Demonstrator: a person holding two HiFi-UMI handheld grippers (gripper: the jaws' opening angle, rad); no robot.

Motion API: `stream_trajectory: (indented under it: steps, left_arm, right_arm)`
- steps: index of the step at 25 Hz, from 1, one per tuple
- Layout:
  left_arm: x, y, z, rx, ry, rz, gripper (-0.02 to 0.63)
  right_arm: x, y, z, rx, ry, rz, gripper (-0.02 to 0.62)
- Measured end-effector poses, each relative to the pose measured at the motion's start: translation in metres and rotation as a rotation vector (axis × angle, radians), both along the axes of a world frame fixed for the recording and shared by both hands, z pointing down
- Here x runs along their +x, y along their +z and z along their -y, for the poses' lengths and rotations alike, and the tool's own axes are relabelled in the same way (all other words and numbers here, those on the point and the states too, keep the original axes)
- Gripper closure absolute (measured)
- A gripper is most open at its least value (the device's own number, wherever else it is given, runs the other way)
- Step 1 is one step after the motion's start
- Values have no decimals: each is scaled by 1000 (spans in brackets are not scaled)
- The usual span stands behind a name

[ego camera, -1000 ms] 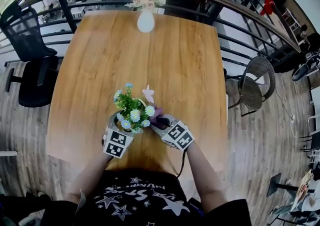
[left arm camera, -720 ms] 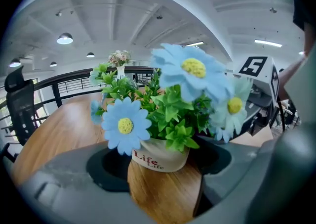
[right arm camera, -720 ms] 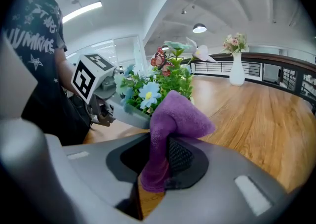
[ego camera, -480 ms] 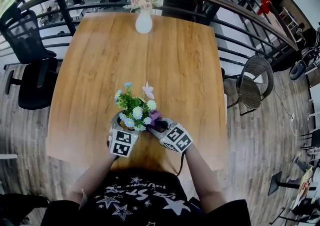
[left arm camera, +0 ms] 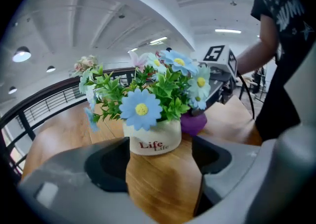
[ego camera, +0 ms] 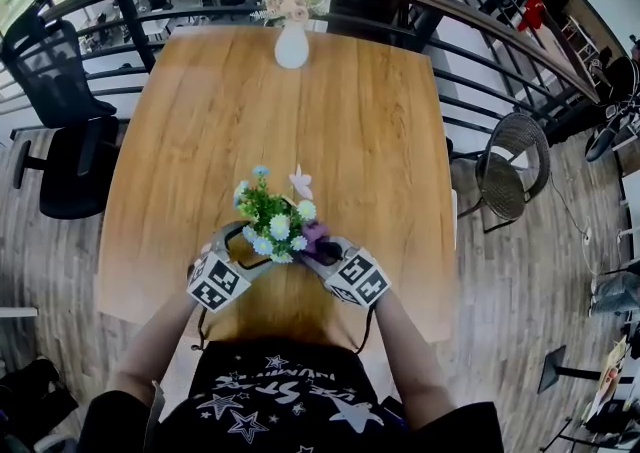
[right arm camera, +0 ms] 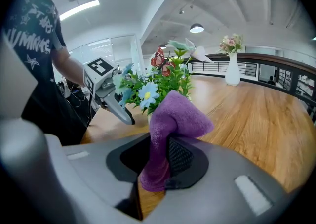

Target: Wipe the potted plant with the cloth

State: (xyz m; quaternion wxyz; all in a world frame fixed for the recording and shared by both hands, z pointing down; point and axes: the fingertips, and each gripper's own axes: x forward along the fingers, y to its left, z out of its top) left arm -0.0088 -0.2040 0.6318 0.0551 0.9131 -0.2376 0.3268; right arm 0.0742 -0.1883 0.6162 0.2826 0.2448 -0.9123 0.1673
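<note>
The white pot [left arm camera: 150, 141] reads "Life"; the left gripper [left arm camera: 160, 149] holds its jaws wide apart just before it, while the right gripper [right arm camera: 158, 156] has its jaws clamped on a purple cloth [right arm camera: 175, 119].

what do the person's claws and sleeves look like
Both the left claw and right claw are smooth grey plastic with black inner pads, each topped by a white cube of black square markers. A thin black cable trails from the right one. The person wears a black short-sleeved star-print t-shirt.

Bright, even light; strong fisheye distortion at edges.
</note>
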Motion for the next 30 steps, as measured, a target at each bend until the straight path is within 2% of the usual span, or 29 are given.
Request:
stream_trajectory:
  steps: [5, 10, 15, 17, 21, 26, 30]
  left_arm:
    - [-24, 3, 19, 58, 147, 78, 182]
    - [-26, -5, 48, 112, 316, 120, 150]
    - [-19, -4, 54, 72, 555, 190, 149]
    - [-14, -3, 56, 58, 632, 193, 149]
    - [8, -10, 59, 50, 710, 123, 149]
    - [19, 0, 57, 59, 813, 139, 149]
    - [25, 3, 51, 18, 830, 101, 154]
  right_arm:
    - [1, -1, -1, -6, 7, 1, 512]
    - [3, 0, -2, -9, 5, -15, 512]
    - [3, 0, -3, -22, 6, -19, 512]
    - [4, 1, -3, -31, 14, -21, 512]
    - [4, -1, -2, -40, 12, -26, 512]
    - [1, 0, 0, -15, -10, -56, 512]
    - [1, 1, 1, -15, -11, -63, 512]
